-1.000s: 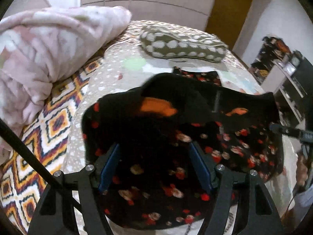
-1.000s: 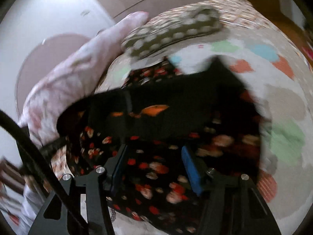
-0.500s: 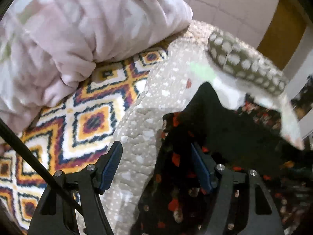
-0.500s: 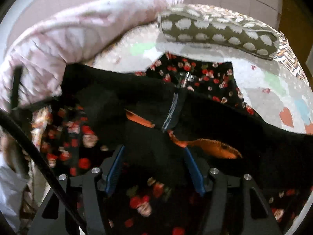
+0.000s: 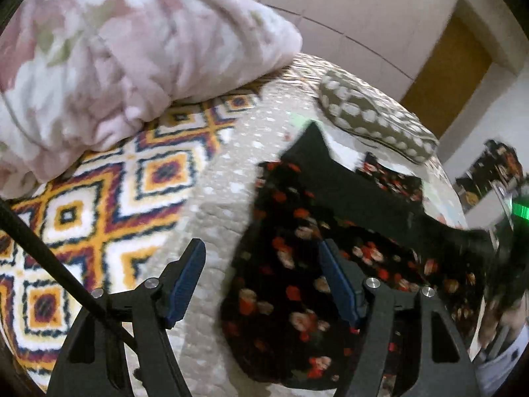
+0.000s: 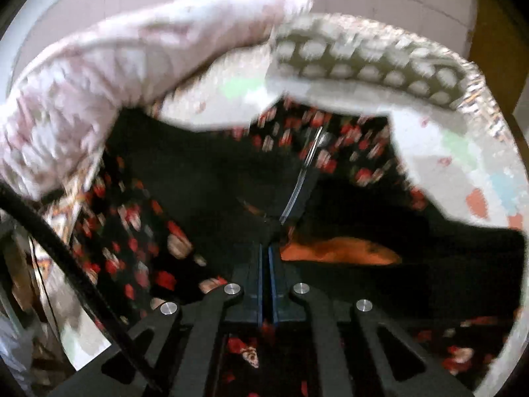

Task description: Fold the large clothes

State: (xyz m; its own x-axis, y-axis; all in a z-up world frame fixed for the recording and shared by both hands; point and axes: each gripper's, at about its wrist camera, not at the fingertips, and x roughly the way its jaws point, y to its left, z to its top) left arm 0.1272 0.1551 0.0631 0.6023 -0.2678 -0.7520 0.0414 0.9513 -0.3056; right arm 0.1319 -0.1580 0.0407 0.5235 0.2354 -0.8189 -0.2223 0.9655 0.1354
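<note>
Setting: bed [image 5: 224, 172] covered by a beige quilted spread with pale spots, in a room with cream panelled walls and a brown door.
Garment: black floral garment [image 5: 297, 264], printed with red and cream flowers, lies spread over the middle of the bed; its plain black inner side, a silver zipper [image 6: 302, 178] and an orange lining patch [image 6: 337, 249] show in the right wrist view.
Right gripper: right gripper [image 6: 265, 264] has its blue pads pressed together, apparently pinching a fold of black cloth just below the zipper; motion blur makes the exact bite unclear.
Left gripper: left gripper [image 5: 261, 278] stands wide apart and holds nothing; one finger hangs over the bare spread, the other over the garment's left edge.
Step in hand: likely gripping both sides before lifting one half over the other.
Doing it well: the left fingers should probably come down astride the garment's edge and take both layers, level with the right pinch, so the fold line runs straight.
Nearby: pink floral blanket [image 5: 115, 53] heaped at the left, a geometric orange and navy rug-pattern cover [image 5: 99, 205] beneath it, an olive pillow with white dots [image 5: 370, 119] beyond the garment.
In the way: the pillow sits near the garment's far end and could crowd a fold laid that way; the zipper might snag.
</note>
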